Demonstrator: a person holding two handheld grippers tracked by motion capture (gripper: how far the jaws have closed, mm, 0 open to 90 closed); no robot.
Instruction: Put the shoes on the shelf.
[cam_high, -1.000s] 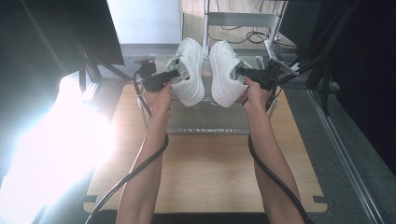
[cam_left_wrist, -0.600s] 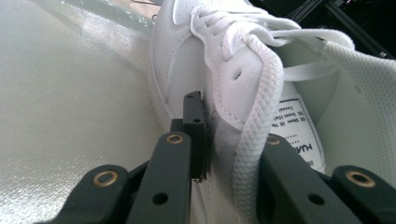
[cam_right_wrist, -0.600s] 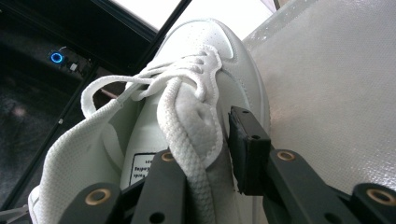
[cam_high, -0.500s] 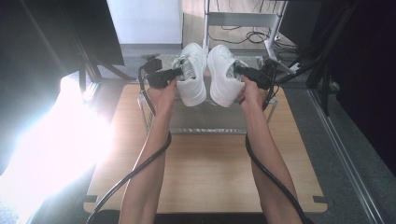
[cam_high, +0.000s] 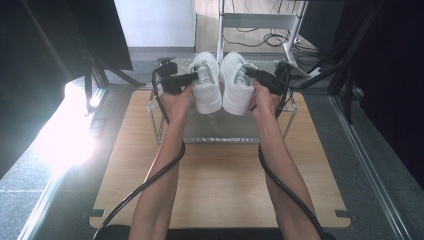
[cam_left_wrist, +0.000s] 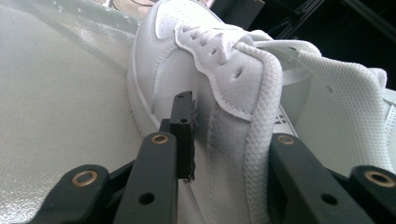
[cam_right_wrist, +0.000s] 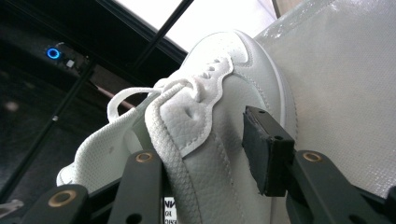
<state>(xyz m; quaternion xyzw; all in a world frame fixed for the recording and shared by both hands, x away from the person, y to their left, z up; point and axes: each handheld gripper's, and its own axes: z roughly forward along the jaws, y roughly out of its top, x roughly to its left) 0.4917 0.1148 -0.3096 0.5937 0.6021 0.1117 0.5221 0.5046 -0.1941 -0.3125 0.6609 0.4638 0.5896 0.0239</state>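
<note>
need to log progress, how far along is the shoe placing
Done: both white sneakers sit side by side on the clear rack, left shoe and right shoe. In hand: the left gripper and right gripper straddle each shoe's side wall, jaws just opening; the right pad already stands off the leather. Left: probably pulling both grippers clear.

We saw two white sneakers side by side on the clear rack (cam_high: 220, 134), toes toward us. The left gripper (cam_high: 196, 78) reached in from the left shoe's (cam_high: 207, 87) outer side, the right gripper (cam_high: 250, 75) from the right shoe's (cam_high: 236, 90) outer side. Both pairs of jaws had just been opening, each astride its shoe's side wall. Cables (cam_high: 150, 182) trailed back over the wooden tabletop (cam_high: 220, 185).
</note>
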